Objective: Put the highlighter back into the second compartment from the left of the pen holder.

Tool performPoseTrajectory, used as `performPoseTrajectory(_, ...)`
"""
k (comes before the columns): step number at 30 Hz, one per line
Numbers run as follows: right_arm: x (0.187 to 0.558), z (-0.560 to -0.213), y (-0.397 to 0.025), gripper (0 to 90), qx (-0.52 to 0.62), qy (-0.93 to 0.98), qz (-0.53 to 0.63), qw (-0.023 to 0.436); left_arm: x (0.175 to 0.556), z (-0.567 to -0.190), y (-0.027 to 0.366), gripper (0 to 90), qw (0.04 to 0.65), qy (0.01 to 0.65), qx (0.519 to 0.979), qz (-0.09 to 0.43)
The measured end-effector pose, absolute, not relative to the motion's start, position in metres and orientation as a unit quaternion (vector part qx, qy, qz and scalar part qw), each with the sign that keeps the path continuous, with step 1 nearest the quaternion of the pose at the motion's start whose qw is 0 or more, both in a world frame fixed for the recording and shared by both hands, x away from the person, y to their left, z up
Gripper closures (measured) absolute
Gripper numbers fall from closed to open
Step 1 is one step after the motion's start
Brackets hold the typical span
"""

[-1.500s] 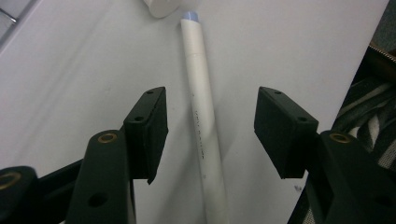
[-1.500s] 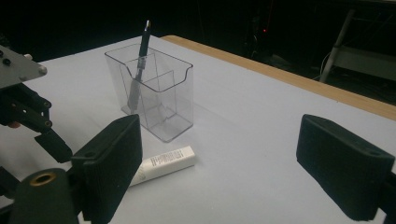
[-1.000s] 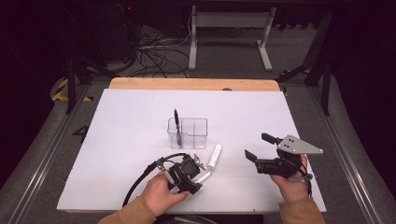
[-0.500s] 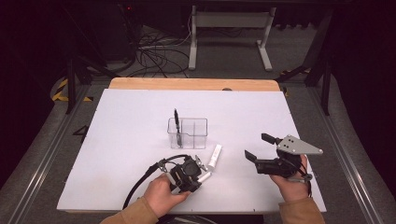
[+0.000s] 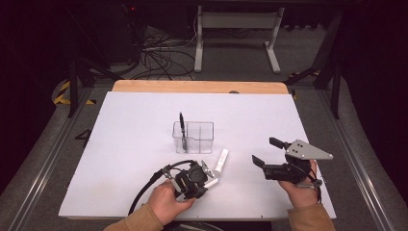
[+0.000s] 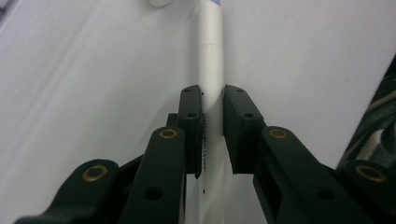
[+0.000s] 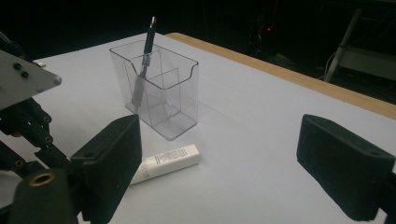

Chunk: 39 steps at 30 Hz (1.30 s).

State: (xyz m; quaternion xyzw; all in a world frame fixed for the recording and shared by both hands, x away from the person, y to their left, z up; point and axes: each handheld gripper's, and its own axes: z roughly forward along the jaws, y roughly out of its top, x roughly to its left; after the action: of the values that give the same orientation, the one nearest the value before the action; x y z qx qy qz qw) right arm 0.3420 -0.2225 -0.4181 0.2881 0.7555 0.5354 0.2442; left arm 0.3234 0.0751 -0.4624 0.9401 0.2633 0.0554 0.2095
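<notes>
High view first, with the white-covered table (image 5: 144, 144) carrying 1 clear plastic 2-compartment organiser box (image 5: 193, 137) near its middle, a black pen (image 5: 182, 122) standing tilted in the left compartment. Just in front of the box lies the slim white cylindrical marker pen (image 5: 221, 161), flat on the table.

Compared with 1 second ago, the left claw (image 5: 208, 177) has crept forward to the marker's near end, while the box, the black pen and the right claw (image 5: 269, 151) sit where they were. In the left gripper view the 2 jaws stand on either side of the marker's barrel (image 6: 211, 70), close against it; whether they already press on it I cannot tell for certain, though it looks like a grip forming. I judge that the pick-up is about to begin, the marker probably bound for the box.

The right claw hangs wide open above the table, holding nothing, its jaws well apart.
</notes>
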Motion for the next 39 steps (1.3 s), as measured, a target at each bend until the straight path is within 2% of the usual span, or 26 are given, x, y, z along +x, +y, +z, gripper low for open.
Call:
performPoseTrajectory(24,0.343,-0.419,-0.221,13.8,0.287,0.757,0.534,0.243,0.31,-0.433,0.083,78.4,0.26,0.235,0.934,0.072)
performPoseTrajectory(39,0.344,-0.42,-0.221,13.7,0.29,0.756,0.536,0.238,0.317,-0.389,0.104,78.4,0.349,0.236,0.902,0.098)
